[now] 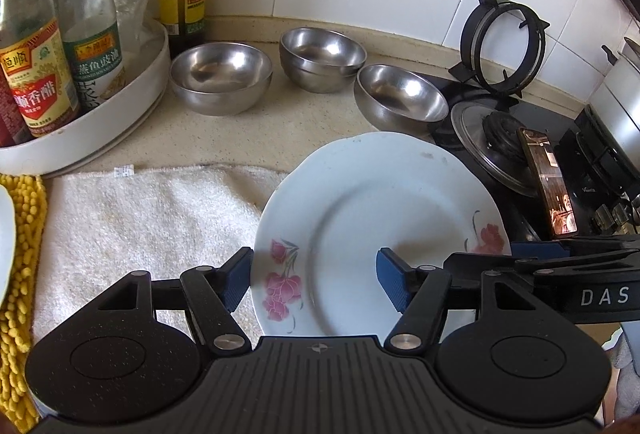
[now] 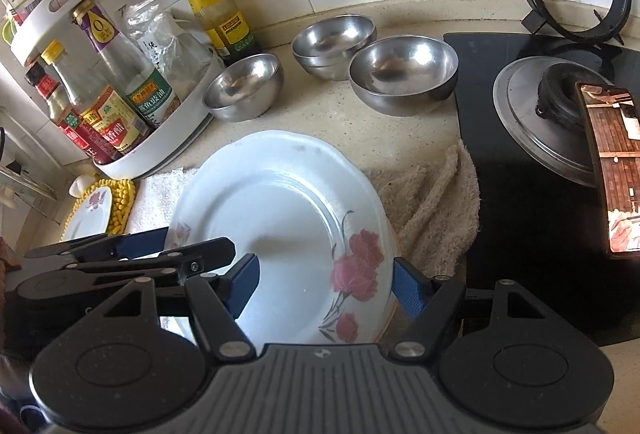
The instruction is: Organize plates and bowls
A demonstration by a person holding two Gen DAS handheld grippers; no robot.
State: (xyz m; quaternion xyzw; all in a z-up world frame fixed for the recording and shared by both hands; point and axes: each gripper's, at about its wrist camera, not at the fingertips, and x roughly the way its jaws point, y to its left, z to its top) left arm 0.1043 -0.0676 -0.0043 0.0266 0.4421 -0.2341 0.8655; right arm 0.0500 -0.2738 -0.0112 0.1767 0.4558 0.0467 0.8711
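Far left of the left gripper (image 1: 314, 280), a white turntable tray (image 1: 132, 101) holds sauce and vinegar bottles (image 1: 38, 73) standing upright. Ahead of the jaws on the counter (image 1: 224, 137) sit steel bowls, all mouth up and empty: a single bowl (image 1: 220, 77) at left, a nested stack of bowls (image 1: 322, 57) in the middle, and another single bowl (image 1: 402, 99) at right beside the black stove (image 1: 560, 137).

The flowered white plate (image 1: 376, 230) sits face up directly ahead of both tools, over a white towel (image 1: 152, 218); being round, it shows no long axis. The left gripper's jaws stand apart, its blue pads straddling the plate's left rim. The right gripper (image 2: 326, 284) likewise has its jaws spread across the plate's right rim; whether any pad touches is unclear. A phone (image 2: 612, 169) leans on the burner far right.
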